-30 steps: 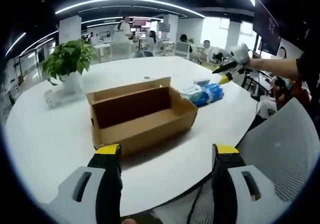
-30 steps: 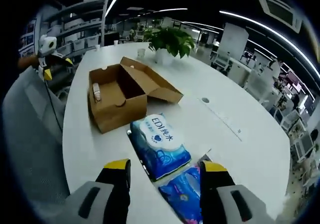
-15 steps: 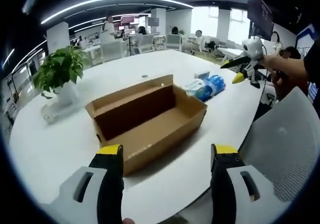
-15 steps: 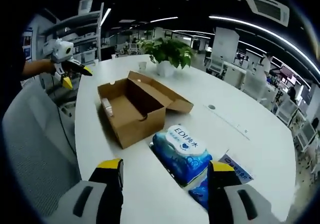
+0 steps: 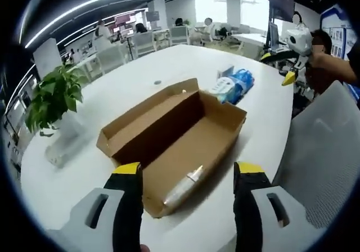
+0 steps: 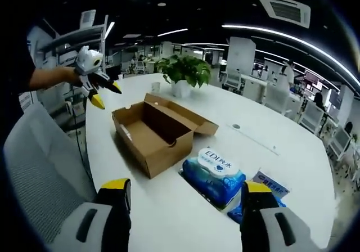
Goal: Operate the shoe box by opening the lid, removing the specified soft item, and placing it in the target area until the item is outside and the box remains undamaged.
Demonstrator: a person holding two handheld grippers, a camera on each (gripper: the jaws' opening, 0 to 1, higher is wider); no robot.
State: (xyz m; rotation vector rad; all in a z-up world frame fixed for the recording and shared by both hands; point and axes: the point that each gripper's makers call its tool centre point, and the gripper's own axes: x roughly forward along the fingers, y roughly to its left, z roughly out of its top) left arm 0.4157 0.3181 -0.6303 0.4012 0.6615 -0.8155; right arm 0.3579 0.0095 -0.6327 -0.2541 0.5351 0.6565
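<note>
I have lifted both tools since a moment ago: my left gripper [image 5: 188, 176] now looks down into the shoe box [image 5: 174, 134] from above its near end, and my right gripper [image 6: 183, 193] has drawn back, so the wipes lie farther ahead of its tips than before. The box sits on the white table [image 5: 112, 103] with its lid [image 6: 185, 117] folded back flat behind it. In the left gripper view a clear-wrapped item [image 5: 183, 187] now shows on the box floor at the near end; half a second ago the near wall hid it. The blue wet-wipe pack [image 6: 214, 170] lies outside the box, just beyond its far end, with a second blue pack [image 6: 264, 187] touching it. A potted plant [image 5: 53, 97] stands to the left of the box. My left gripper hangs released, jaws spread and holding nothing; my right likewise, spread wide over the table edge.
</note>
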